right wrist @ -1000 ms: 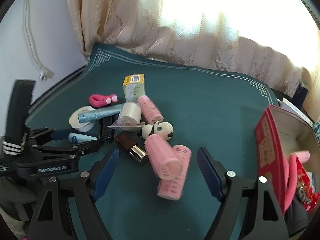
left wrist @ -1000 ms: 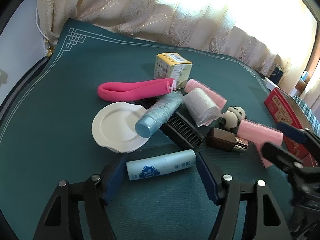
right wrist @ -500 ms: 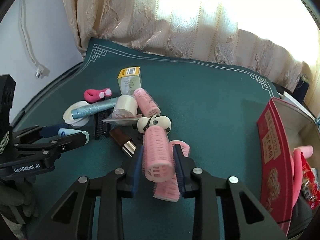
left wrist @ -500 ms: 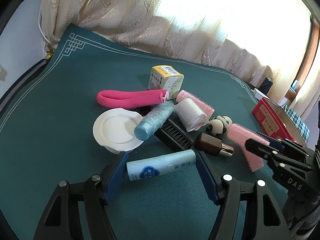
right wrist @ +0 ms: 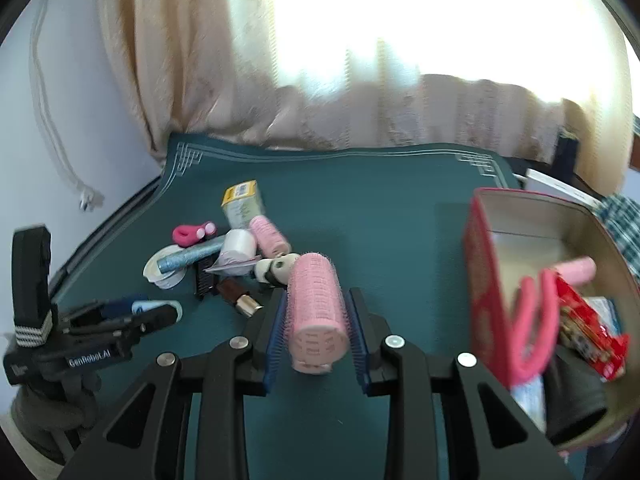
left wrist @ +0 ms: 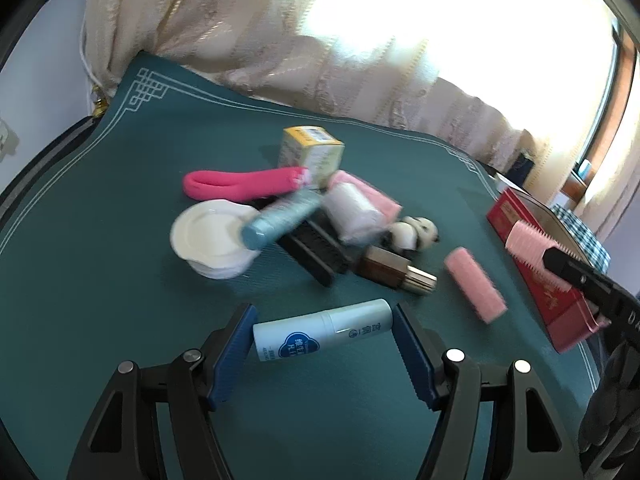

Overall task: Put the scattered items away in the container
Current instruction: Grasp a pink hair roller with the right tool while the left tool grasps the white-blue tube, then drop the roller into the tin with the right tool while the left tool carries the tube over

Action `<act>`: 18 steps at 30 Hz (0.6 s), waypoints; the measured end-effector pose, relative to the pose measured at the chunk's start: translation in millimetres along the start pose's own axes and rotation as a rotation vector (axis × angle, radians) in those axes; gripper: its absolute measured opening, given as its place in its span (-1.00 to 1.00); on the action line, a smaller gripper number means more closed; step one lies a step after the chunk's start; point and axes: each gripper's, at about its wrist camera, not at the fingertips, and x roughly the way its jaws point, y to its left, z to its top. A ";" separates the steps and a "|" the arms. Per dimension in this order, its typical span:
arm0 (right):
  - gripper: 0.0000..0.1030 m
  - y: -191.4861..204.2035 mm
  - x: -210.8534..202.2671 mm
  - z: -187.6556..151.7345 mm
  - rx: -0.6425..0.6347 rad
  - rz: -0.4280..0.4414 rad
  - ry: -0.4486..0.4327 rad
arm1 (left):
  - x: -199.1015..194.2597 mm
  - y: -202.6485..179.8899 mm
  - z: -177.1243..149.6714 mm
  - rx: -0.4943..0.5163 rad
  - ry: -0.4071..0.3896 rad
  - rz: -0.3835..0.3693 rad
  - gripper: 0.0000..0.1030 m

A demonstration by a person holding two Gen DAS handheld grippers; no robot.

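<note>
My right gripper [right wrist: 316, 320] is shut on a pink hair roller [right wrist: 316, 312] and holds it above the green cloth, left of the red tin [right wrist: 484, 288]. The roller also shows in the left wrist view [left wrist: 528, 248] by the red tin [left wrist: 540, 292]. My left gripper [left wrist: 322, 336] is open around a white and blue tube [left wrist: 320, 334] lying on the cloth; the pads stand just off its ends. A second pink roller [left wrist: 474, 290] lies on the cloth.
A pile holds a white dish [left wrist: 212, 240], a blue glitter tube [left wrist: 280, 222], a black comb [left wrist: 316, 252], a pink loop [left wrist: 240, 184], a yellow box [left wrist: 312, 154], a panda figure [left wrist: 416, 234] and a brown lipstick [left wrist: 394, 270]. The tin holds several items [right wrist: 576, 316].
My right gripper closed on the pink roller, lifted it and carried it right toward the red tin. My left gripper stayed open around the tube.
</note>
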 end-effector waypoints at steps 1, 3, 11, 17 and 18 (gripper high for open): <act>-0.36 -6.5 -6.0 -0.7 0.012 -0.012 -0.012 | -1.0 -5.2 -0.2 0.007 0.001 -0.008 0.37; -0.36 -19.3 -16.6 -1.7 0.032 -0.044 -0.035 | -3.9 -15.0 0.3 0.020 -0.002 -0.022 0.37; -0.36 -89.3 -58.6 -11.6 0.165 -0.198 -0.115 | -16.0 -58.3 5.6 0.093 -0.020 -0.063 0.37; -0.33 -127.8 -68.7 -17.4 0.217 -0.325 -0.149 | -12.9 -90.1 6.7 0.132 -0.005 -0.097 0.37; -0.33 -131.1 -68.1 -18.8 0.223 -0.332 -0.149 | -12.4 -95.3 6.9 0.140 -0.004 -0.098 0.37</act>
